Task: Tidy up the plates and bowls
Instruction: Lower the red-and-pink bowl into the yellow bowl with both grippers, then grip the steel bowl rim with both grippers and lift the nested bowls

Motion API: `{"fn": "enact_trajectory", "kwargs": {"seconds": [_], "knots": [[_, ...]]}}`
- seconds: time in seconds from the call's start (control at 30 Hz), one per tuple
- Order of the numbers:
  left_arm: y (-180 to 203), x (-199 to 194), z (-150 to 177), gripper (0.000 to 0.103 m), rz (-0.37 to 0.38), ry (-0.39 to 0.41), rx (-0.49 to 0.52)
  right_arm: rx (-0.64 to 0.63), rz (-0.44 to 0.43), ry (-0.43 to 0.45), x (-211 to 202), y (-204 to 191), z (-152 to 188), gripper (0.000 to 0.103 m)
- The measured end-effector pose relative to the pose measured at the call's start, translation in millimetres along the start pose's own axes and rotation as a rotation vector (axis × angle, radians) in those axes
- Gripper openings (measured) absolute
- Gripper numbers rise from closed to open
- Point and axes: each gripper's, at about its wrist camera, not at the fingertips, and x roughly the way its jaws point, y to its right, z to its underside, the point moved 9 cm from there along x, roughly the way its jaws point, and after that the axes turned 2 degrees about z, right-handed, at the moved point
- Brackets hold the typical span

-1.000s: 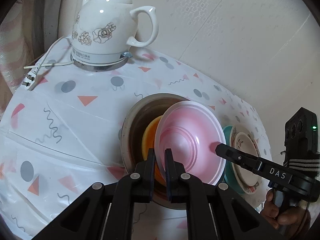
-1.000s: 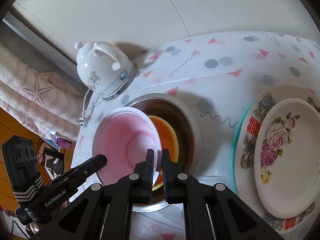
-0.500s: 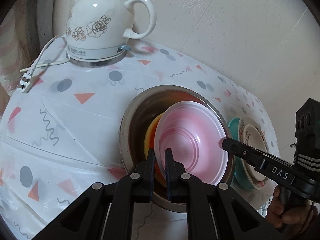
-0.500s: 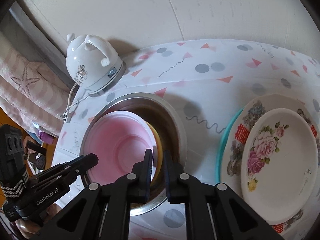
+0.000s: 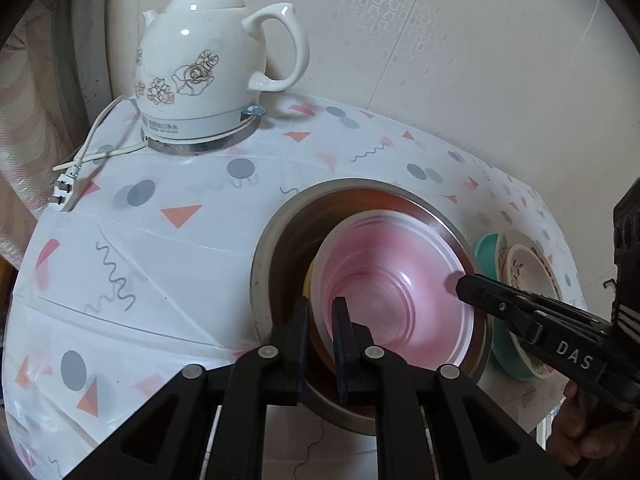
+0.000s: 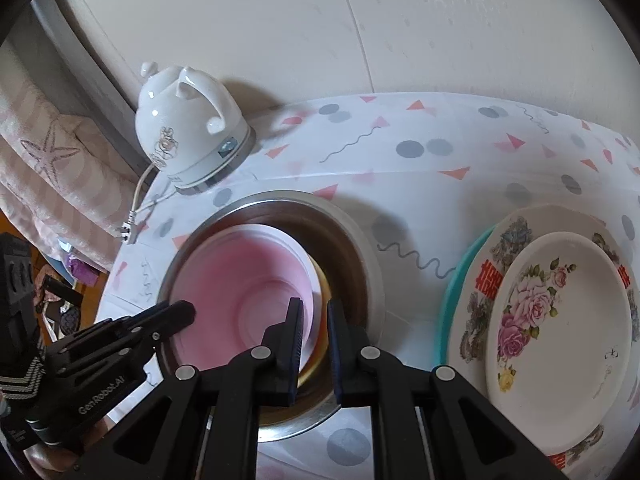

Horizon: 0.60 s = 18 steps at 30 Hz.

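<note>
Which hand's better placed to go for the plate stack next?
Right. The plate stack lies beside the right claw, whose jaws have just been opening around the rim of the pink bowl; the left claw clamps that rim.

At the back of my table, close to the pale panelled wall (image 5: pixel 460 60), a white ceramic kettle (image 5: pixel 208 68) with flower prints stands upright on its metal base, handle to the right. Its white cord and plug (image 5: pixel 64 188) trail off to the left over the plastic tablecloth (image 5: pixel 140 248), printed with grey dots, pink triangles and squiggles. A pink striped fabric with a starfish (image 6: pixel 48 156) hangs beyond the table edge.
</note>
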Motion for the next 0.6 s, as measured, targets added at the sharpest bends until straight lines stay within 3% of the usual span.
{"fn": "enact_trajectory", "kwargs": {"seconds": [0.6], "knots": [[-6.3, -27.3, 1.9, 0.021, 0.007, 0.045, 0.007, 0.138, -0.034, 0.086, -32.4, 10.7, 14.8, 0.021]]}}
